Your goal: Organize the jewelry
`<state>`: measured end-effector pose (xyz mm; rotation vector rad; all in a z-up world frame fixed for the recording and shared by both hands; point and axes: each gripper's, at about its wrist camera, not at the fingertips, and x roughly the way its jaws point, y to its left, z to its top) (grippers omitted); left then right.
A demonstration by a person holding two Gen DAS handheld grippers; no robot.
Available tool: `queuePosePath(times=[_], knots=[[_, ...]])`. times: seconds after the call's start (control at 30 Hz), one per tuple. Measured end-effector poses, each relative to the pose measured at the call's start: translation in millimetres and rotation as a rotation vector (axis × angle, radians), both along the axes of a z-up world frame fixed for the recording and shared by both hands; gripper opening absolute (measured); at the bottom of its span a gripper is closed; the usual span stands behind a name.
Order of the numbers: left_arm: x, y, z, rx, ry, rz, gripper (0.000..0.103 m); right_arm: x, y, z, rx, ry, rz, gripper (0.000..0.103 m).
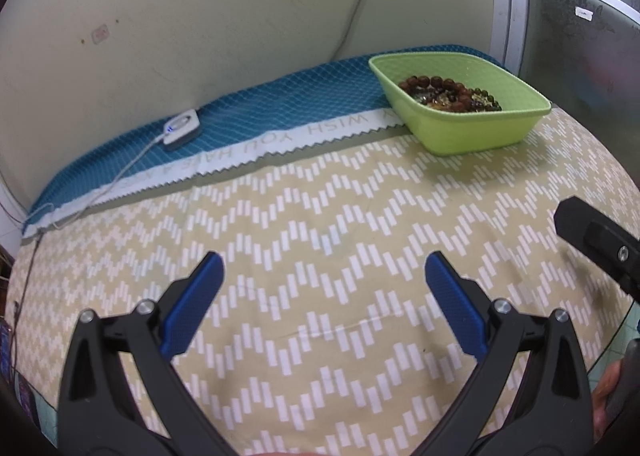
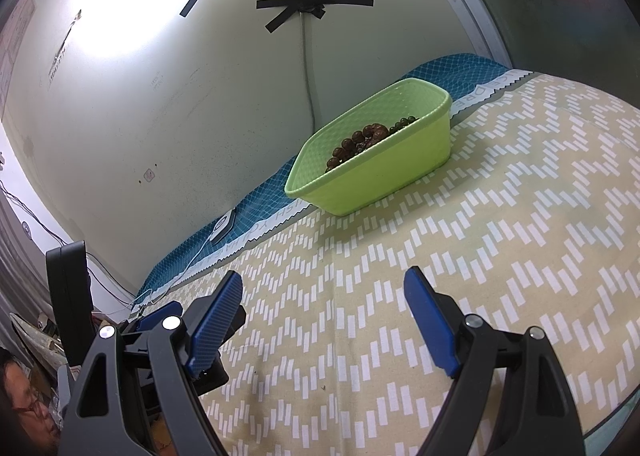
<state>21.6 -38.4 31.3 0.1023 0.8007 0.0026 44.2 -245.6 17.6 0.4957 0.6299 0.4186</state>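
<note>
Both grippers point(image 1: 324, 268) point(image 2: 323, 284) wide open, empty

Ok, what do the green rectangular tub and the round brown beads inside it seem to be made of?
The green rectangular tub looks like moulded plastic, matte: one even colour, rolled rim, a fine embossed weave pattern on its inner wall. The round brown beads look like polished wood or seed, reddish-brown with a soft sheen; resin cannot be ruled out.
</note>
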Motion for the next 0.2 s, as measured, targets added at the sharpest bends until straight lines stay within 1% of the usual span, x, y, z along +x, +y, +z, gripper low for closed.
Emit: queuePosePath(times=[0.07, 0.2], knots=[[3.9, 3.0, -3.2, -0.015, 0.024, 0.003, 0.097, -0.1, 0.7, 0.2, -0.008, 0.001, -0.009, 0.059], [12.0, 10.1, -10.0, -0.026, 0.061, 0.029, 0.097, 0.4, 5.8, 0.8, -0.045, 0.004, -0.032, 0.065]])
